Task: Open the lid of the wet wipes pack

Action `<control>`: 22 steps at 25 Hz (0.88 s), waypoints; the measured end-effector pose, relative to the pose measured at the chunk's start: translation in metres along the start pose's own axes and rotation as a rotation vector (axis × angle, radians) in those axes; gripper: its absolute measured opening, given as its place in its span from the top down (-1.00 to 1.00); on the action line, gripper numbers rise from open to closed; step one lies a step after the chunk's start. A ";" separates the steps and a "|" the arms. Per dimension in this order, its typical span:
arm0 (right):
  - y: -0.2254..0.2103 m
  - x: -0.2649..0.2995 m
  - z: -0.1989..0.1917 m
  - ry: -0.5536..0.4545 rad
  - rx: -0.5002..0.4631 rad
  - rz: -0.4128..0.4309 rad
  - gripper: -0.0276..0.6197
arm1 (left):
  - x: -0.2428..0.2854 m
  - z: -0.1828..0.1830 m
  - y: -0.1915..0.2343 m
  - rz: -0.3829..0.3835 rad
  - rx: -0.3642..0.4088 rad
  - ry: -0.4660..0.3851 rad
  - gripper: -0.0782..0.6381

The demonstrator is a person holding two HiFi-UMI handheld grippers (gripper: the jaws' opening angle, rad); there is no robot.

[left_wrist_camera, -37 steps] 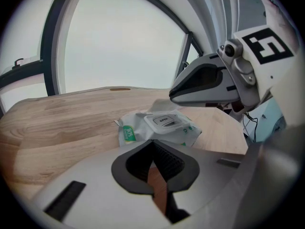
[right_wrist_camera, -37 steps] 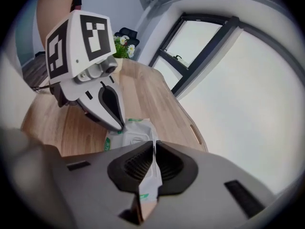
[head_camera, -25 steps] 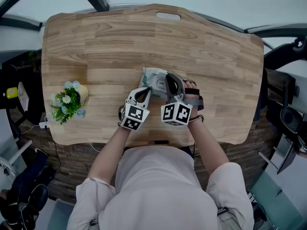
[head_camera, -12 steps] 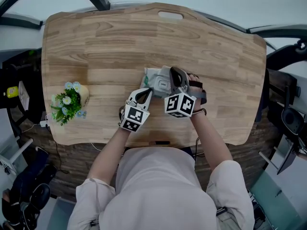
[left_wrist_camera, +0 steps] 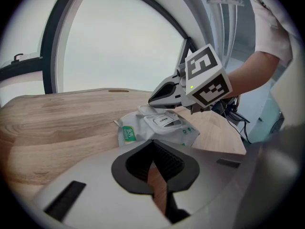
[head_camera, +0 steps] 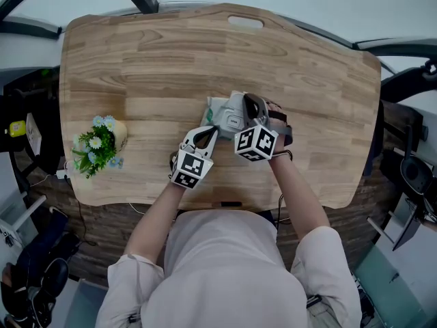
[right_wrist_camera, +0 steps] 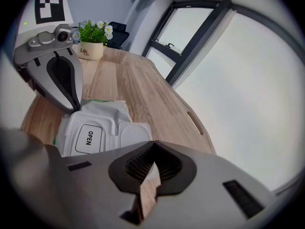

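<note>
The wet wipes pack (head_camera: 217, 115) lies near the middle of the wooden table (head_camera: 157, 60). It is white and green with a white plastic lid marked OPEN (right_wrist_camera: 88, 137), and the lid lies flat on the pack. My right gripper (head_camera: 241, 106) points down over the pack's right end, beside the lid; its jaws are closing the last bit and meet with nothing between them (right_wrist_camera: 153, 142). My left gripper (head_camera: 212, 129) rests just in front of the pack's near left corner, also shut and holding nothing (left_wrist_camera: 152, 141). Whether the right tips (left_wrist_camera: 151, 100) touch the pack is unclear.
A small pot of flowers (head_camera: 102, 142) stands at the table's left edge. A handle slot (head_camera: 246, 22) is cut into the far edge. The person's forearms reach in over the near edge. Dark chairs and cables surround the table.
The right gripper has moved forward and lower over the pack's right end. The left gripper and the pack have stayed where they were.
</note>
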State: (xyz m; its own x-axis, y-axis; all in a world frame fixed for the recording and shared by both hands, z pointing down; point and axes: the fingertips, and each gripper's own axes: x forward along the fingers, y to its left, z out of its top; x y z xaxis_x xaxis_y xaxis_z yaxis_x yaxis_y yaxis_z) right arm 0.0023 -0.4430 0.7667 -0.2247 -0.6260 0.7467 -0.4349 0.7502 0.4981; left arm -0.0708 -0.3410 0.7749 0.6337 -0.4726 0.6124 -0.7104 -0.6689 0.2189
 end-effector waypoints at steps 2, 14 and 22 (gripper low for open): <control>0.003 0.001 -0.003 0.002 0.003 0.004 0.90 | 0.000 0.000 -0.001 -0.001 0.000 0.003 0.72; 0.000 -0.005 -0.002 -0.011 0.022 -0.005 0.90 | 0.000 0.000 -0.001 0.000 -0.043 0.026 0.72; -0.010 -0.032 0.003 -0.057 0.124 -0.052 0.90 | -0.014 0.007 -0.010 0.008 -0.024 -0.005 0.72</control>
State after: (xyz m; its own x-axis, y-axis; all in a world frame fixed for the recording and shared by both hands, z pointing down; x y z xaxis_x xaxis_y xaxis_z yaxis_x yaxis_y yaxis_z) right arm 0.0113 -0.4306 0.7363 -0.2469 -0.6769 0.6934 -0.5507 0.6868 0.4744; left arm -0.0703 -0.3323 0.7589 0.6292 -0.4810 0.6106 -0.7229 -0.6508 0.2322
